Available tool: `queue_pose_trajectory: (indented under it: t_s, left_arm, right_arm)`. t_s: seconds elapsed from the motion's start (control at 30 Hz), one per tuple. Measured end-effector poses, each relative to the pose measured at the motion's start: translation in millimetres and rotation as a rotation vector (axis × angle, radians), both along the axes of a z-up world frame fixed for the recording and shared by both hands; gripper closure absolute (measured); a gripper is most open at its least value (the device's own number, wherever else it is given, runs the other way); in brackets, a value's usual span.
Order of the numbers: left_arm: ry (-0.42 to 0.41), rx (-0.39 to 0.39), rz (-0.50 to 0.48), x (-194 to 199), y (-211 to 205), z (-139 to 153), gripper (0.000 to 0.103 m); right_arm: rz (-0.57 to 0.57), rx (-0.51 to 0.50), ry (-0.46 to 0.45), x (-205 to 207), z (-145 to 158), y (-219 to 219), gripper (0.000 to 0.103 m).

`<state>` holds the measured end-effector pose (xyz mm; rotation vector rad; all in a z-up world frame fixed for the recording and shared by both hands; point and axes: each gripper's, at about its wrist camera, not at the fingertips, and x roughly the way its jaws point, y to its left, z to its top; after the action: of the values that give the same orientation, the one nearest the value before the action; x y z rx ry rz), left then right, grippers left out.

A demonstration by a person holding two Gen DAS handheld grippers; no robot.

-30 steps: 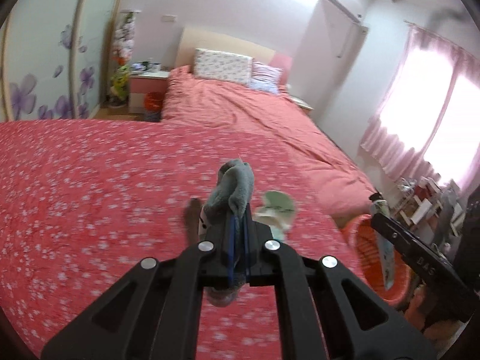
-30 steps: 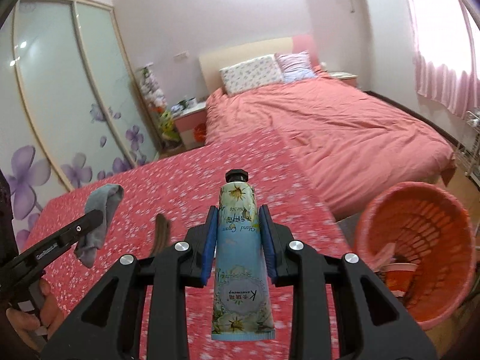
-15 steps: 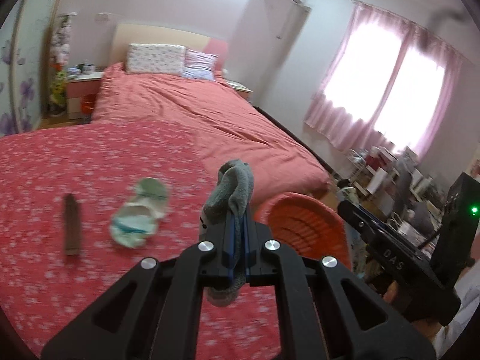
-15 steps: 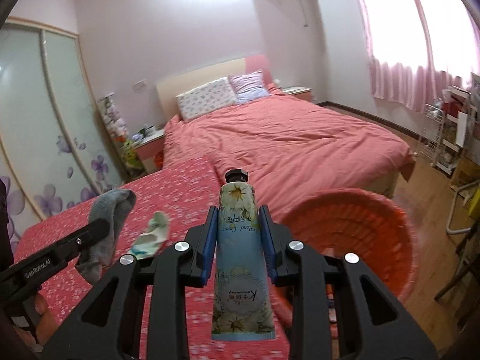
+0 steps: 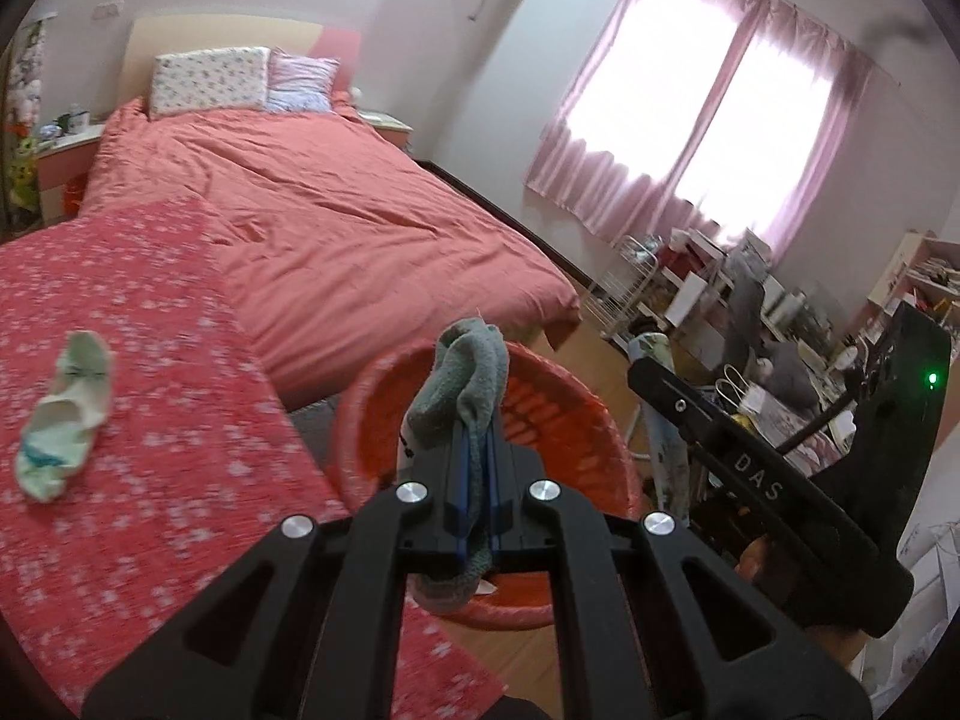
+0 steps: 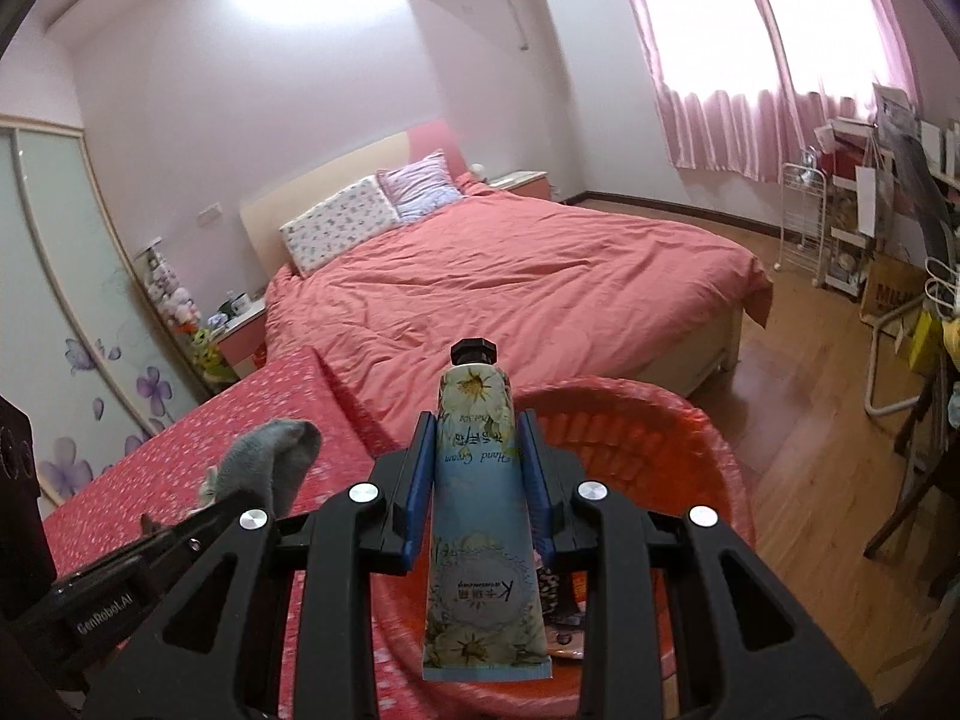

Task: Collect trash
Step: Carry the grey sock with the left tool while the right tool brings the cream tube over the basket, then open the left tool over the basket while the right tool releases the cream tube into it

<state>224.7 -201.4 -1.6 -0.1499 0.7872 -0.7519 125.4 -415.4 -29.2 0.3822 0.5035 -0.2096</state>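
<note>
My left gripper [image 5: 474, 450] is shut on a grey sock [image 5: 465, 378] and holds it over the near rim of an orange plastic basket [image 5: 576, 420]. My right gripper [image 6: 477, 462] is shut on a hand cream tube [image 6: 480, 480] with a black cap and daisy print, held upright above the same basket [image 6: 690, 468]. The grey sock [image 6: 270, 462] and left gripper also show at the left of the right wrist view. The right gripper with the tube [image 5: 654, 360] shows at the right of the left wrist view. Some items lie on the basket floor.
A pale green sock [image 5: 66, 414] lies on the red flowered cover [image 5: 150, 450] to the left. A pink bed [image 6: 510, 300] stands behind. Wire racks and cluttered shelves [image 5: 750, 300] line the right wall by the pink-curtained window. The floor is wood.
Both grippers have swung right from the red flowered cover to above the orange basket, still holding the sock and the tube. The brown stick has left the left wrist view.
</note>
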Motion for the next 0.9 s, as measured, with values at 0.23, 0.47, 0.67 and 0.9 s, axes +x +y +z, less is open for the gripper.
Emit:
queue_pose_trajectory:
  t_s: [0.23,0.47,0.67,0.9]
  left_arm:
    - [0.042,0.023,-0.054,14,-38,-26,0.096]
    - [0.073,0.103,-0.002,27,-37,-53,0.061]
    - [0.06,0.163,0.074,30,4,-60,0.058]
    - [0.02,0.233,0.215,23,71,-55,0.046]
  right_arm:
    - [-0.028,0.033,0.016,3,-16,-22,0.075]
    - [-0.046,0.09,0.06,10,-35,-38,0.06]
    - [-0.061,0.079,0.082,5,-39,-34,0.058]
    - [-0.039,0.033,0.095,4,-34,-15,0.049]
